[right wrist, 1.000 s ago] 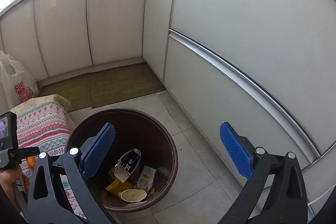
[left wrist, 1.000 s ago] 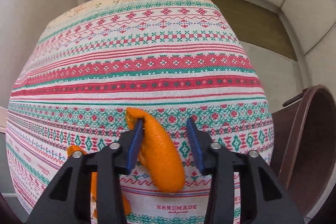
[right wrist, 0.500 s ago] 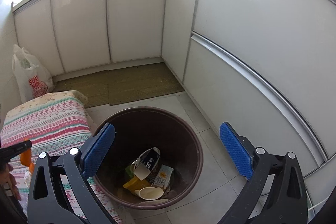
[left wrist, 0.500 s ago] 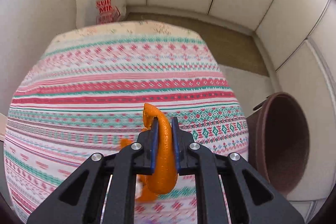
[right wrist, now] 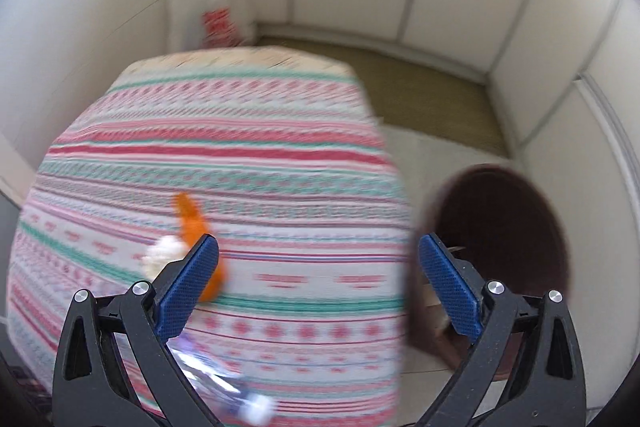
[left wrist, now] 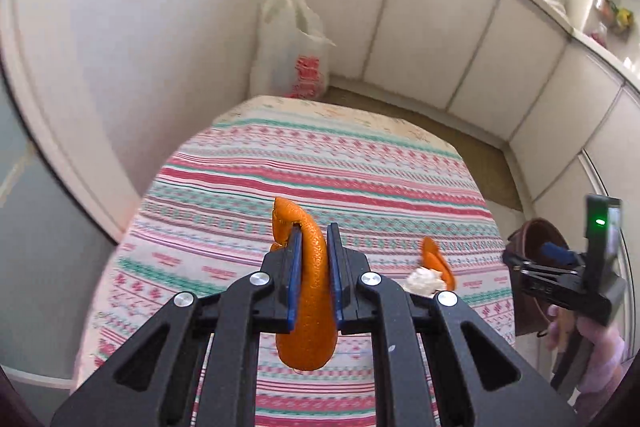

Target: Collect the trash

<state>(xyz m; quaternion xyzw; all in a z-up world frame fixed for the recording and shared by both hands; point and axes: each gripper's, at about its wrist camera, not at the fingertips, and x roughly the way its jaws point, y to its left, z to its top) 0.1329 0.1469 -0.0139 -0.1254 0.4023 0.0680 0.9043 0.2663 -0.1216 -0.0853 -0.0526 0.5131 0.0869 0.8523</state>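
My left gripper [left wrist: 314,247] is shut on a long piece of orange peel [left wrist: 312,303], lifted above the striped tablecloth [left wrist: 280,171]. A second orange peel [left wrist: 436,259] and a crumpled white tissue [left wrist: 424,281] lie on the cloth to the right. In the right wrist view that peel [right wrist: 192,223] and tissue [right wrist: 162,253] sit just beyond my left fingertip. My right gripper [right wrist: 318,267] is open and empty over the cloth's right part. The brown trash bin [right wrist: 516,223] stands on the floor to the right. A clear wrapper [right wrist: 224,387] lies at the cloth's near edge.
A white plastic bag [left wrist: 292,43] with red print stands against the wall behind the table. White cabinet doors [left wrist: 440,39] wrap around the corner, with a brownish mat [right wrist: 432,95] on the floor. A hand holds the right gripper's body [left wrist: 568,279] beside the bin.
My left gripper closed on the orange peel and lifted it off the cloth. My right gripper swung from above the bin leftward, over the table.
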